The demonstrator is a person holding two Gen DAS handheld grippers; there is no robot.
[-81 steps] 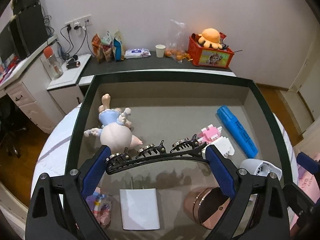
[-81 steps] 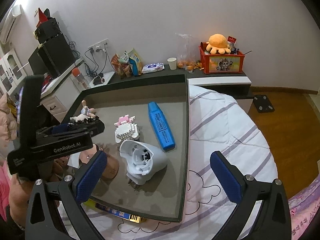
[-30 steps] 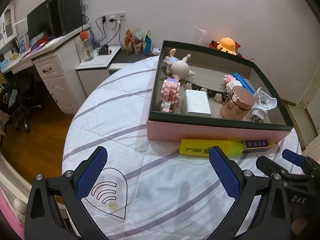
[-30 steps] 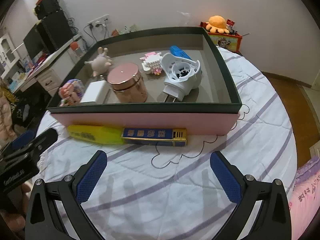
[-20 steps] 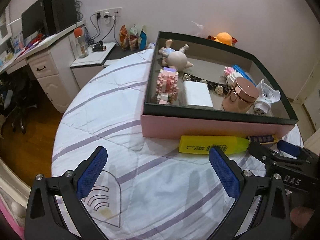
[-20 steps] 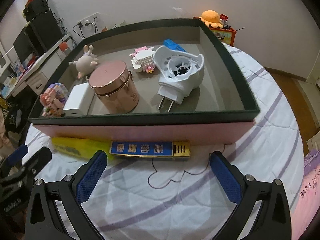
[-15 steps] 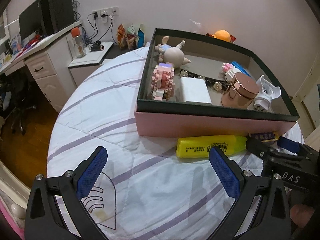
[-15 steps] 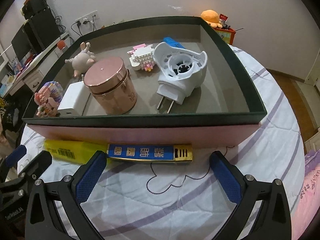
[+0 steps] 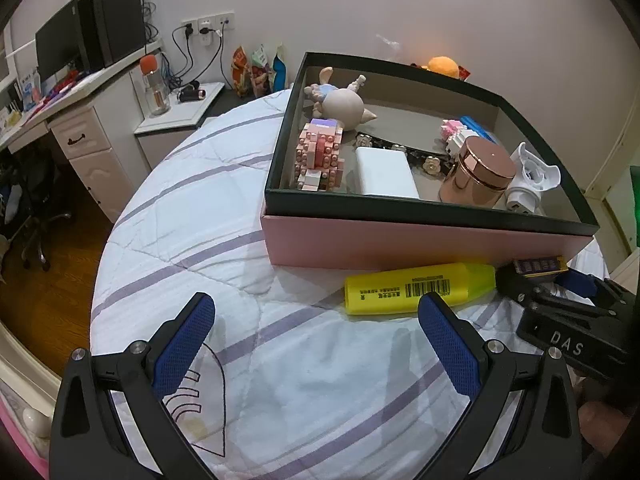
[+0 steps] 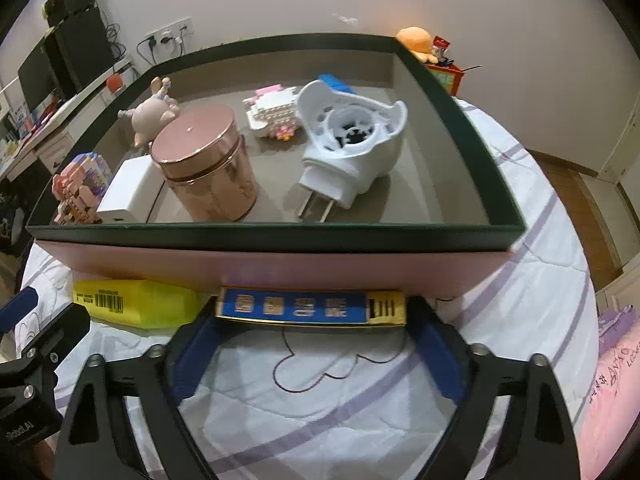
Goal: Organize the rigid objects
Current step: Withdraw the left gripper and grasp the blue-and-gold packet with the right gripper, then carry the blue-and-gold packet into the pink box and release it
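Note:
A pink box with a dark green rim [image 10: 280,236] [image 9: 400,204] sits on the quilted bed. It holds a rose-gold tin [image 10: 206,160], a white plug [image 10: 352,148], a white block [image 10: 128,190], brick toys, a pig figure [image 9: 344,106] and a blue marker. A blue-and-gold flat box [image 10: 312,306] lies against the box front, and my right gripper [image 10: 312,320] has its fingers at both its ends. A yellow highlighter [image 9: 420,288] [image 10: 136,302] lies beside it. My left gripper [image 9: 316,344] is open and empty over the quilt, just left of the highlighter.
The white quilt with purple stripes [image 9: 192,216] covers a round bed. A desk with a monitor [image 9: 60,80] stands at the far left, a low shelf with snacks and an orange plush [image 10: 416,38] along the back wall. Wooden floor lies around the bed.
The left gripper released a black hair clip in the box and drew back over the quilt. The right gripper moved down and forward, and its fingers now bracket the blue-and-gold box.

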